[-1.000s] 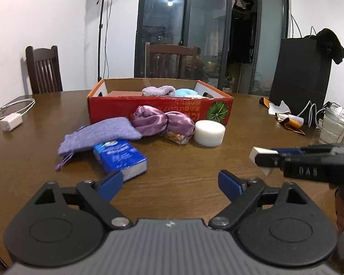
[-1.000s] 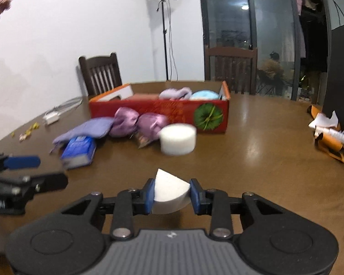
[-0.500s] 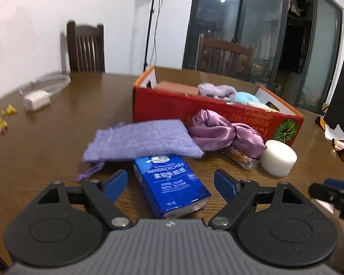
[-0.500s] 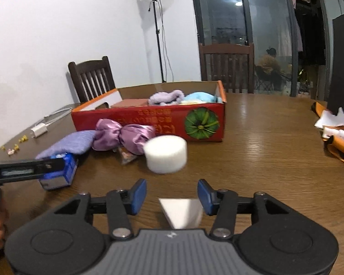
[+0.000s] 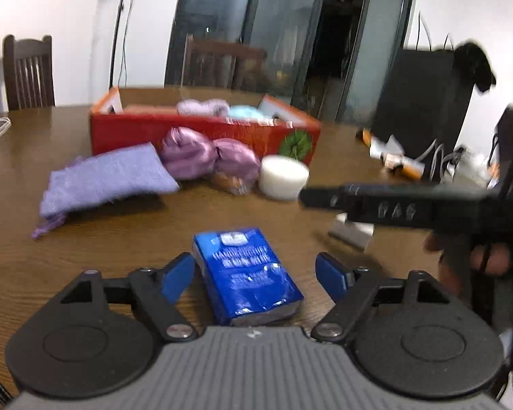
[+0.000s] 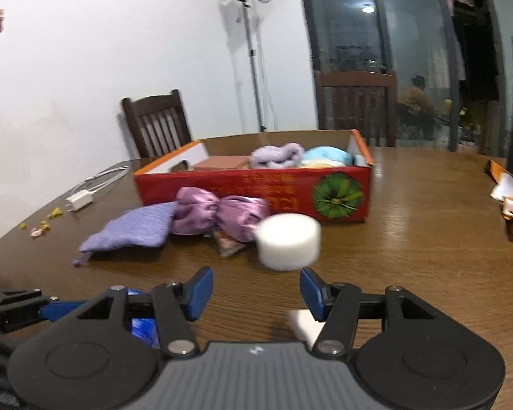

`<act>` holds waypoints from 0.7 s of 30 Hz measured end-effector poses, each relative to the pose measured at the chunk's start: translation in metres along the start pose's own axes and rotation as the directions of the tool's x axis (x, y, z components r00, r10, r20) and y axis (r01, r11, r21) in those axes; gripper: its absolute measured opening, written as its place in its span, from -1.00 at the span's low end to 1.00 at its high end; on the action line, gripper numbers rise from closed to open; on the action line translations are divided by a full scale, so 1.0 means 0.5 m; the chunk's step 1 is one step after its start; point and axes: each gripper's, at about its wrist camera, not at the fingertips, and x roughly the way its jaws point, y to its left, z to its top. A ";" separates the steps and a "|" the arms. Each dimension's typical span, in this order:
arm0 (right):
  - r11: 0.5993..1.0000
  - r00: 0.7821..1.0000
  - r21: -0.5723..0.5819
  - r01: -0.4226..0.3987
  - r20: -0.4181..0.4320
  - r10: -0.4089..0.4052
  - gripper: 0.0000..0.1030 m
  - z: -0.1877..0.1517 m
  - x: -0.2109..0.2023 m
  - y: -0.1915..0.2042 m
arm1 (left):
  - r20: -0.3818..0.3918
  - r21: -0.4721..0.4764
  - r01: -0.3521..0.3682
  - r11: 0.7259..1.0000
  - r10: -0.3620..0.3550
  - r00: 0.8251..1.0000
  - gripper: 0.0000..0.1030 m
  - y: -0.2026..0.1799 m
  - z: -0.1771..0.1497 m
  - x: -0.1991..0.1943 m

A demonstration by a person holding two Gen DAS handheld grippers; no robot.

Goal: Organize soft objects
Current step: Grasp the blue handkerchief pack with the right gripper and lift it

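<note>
Box [image 6: 253, 188] is set mid-counter [image 6: 427, 239], w/ cloths [image 6: 277, 153] inside. Before it, left to right, pouch [image 6: 133, 227], satin bundle [image 6: 219, 212] & foam disc [image 6: 289, 241] are laid. Tissue pack [image 5: 248, 275] is nearest, foam wedge [image 5: 354, 234] to its right.

Quick count of what's on the desk [image 6: 427, 239]: one red box [image 6: 256, 188], one lavender pouch [image 6: 133, 229], one purple satin bundle [image 6: 219, 213], one round white sponge [image 6: 288, 241], one white wedge sponge [image 5: 354, 232], and one blue tissue pack [image 5: 248, 275]. There's one crinkly snack packet [image 6: 227, 244] tucked under the satin thing.

Inside the box I count one lilac fuzzy item [image 6: 277, 153], one light blue one [image 6: 326, 155] and one brown flat thing [image 6: 219, 163].

Also one white charger [image 6: 80, 201] with one cable, two wooden chairs [image 6: 157, 124], one light stand [image 6: 253, 51], two tools.
</note>
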 end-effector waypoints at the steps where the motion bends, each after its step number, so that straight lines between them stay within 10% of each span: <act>1: 1.000 1.000 -0.010 -0.018 -0.003 0.018 0.08 0.001 0.000 0.008 | 0.008 -0.002 -0.012 1.000 0.012 1.000 0.60 0.009 0.001 -0.010; 6: 0.979 0.978 0.004 -0.202 -0.049 0.202 0.07 0.014 0.031 0.029 | -0.022 -0.058 -0.003 0.998 0.001 1.000 0.56 0.030 -0.017 -0.040; 10: 0.958 0.946 0.037 -0.285 -0.149 0.287 -0.16 0.033 0.103 0.050 | -0.047 -0.017 -0.007 1.000 0.007 0.999 -0.37 0.010 -0.035 -0.034; 13: 0.942 0.921 0.073 -0.327 -0.200 0.335 -0.44 0.033 0.130 0.059 | -0.051 -0.048 0.003 0.999 -0.005 0.999 -0.44 0.021 -0.046 -0.038; 21: 0.939 0.945 0.227 -0.257 -0.145 0.294 -0.45 -0.038 0.022 0.017 | -0.034 -0.182 -0.135 0.974 0.131 0.991 -0.48 0.075 -0.041 -0.038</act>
